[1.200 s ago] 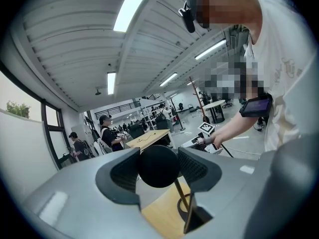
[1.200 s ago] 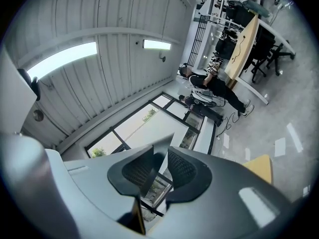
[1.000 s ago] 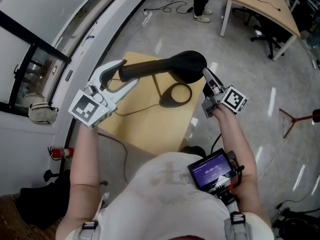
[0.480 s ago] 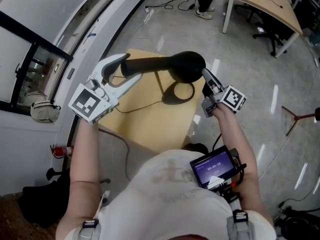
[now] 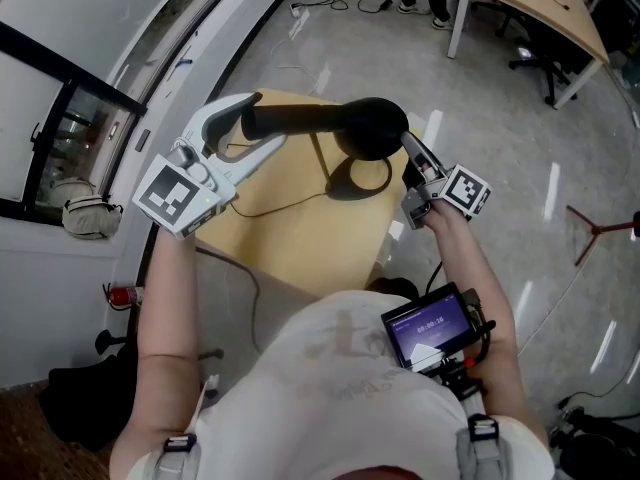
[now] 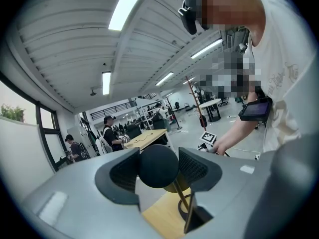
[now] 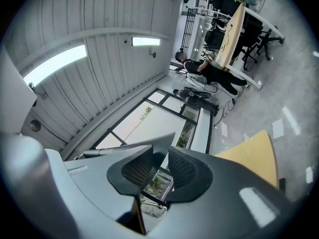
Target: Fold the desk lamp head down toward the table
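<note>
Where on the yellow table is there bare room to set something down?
The near half of the table, between the cord and the near edge, is bare. The far side is crowded: the lamp base under the lamp head, left gripper at the lamp arm, right gripper by the head.

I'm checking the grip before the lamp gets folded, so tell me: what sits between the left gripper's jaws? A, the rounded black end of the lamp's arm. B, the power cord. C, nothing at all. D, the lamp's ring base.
A: the left gripper view shows the left gripper with both pads against the rounded black end of the lamp's arm.
</note>
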A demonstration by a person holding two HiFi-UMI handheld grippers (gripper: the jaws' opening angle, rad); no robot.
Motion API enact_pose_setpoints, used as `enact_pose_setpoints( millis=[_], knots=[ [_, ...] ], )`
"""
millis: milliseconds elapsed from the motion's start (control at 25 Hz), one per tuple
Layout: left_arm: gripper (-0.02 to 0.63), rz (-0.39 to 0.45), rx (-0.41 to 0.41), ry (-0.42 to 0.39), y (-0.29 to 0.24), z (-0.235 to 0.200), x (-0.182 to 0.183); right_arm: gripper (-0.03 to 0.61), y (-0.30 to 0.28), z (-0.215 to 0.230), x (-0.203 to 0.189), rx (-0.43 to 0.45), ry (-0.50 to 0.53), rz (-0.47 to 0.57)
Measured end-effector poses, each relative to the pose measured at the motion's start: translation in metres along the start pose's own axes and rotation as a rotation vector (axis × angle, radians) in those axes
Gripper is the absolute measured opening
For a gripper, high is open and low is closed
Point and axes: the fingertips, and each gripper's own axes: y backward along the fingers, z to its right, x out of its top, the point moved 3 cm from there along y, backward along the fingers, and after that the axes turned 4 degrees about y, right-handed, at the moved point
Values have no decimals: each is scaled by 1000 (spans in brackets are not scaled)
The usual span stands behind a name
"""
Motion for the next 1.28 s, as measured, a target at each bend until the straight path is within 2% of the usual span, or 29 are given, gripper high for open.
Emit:
enact_pose_setpoints(
  millis=[80,240,280,360,440,600,760,880,920,1080,1280],
  knots=[
    [241,1,-3,3,-2,0,3,107,-1,-2,-1,16,5,-2],
    [242,-1,-18,11,-5,2,5,109,-10,-8,3,96,89,-19],
    [242,11,-20,-2,-5,-1,7,109,-10,-6,1,70,80,-25],
    [242,23,-22,-18,-7,-3,9,109,-4,6,-5,-38,10,-36],
    [244,20,-23,-14,-9,-2,10,109,-1,12,-10,-79,-40,-36],
    [244,15,-30,-13,-11,-1,11,109,-2,10,-16,-54,-52,-31],
    [245,15,-34,-17,-15,-1,14,110,-10,3,-19,44,-30,-30],
    [247,22,-28,-14,-18,-2,15,110,-7,13,-22,-12,-77,-31],
    [247,27,-26,-11,-18,-2,14,110,-6,13,-22,-3,-72,-30],
    [249,52,-14,10,-18,0,12,110,-6,8,-18,52,25,-39],
    [252,102,16,50,-17,-1,13,120,-3,15,-22,1,-41,-35]
  ],
)
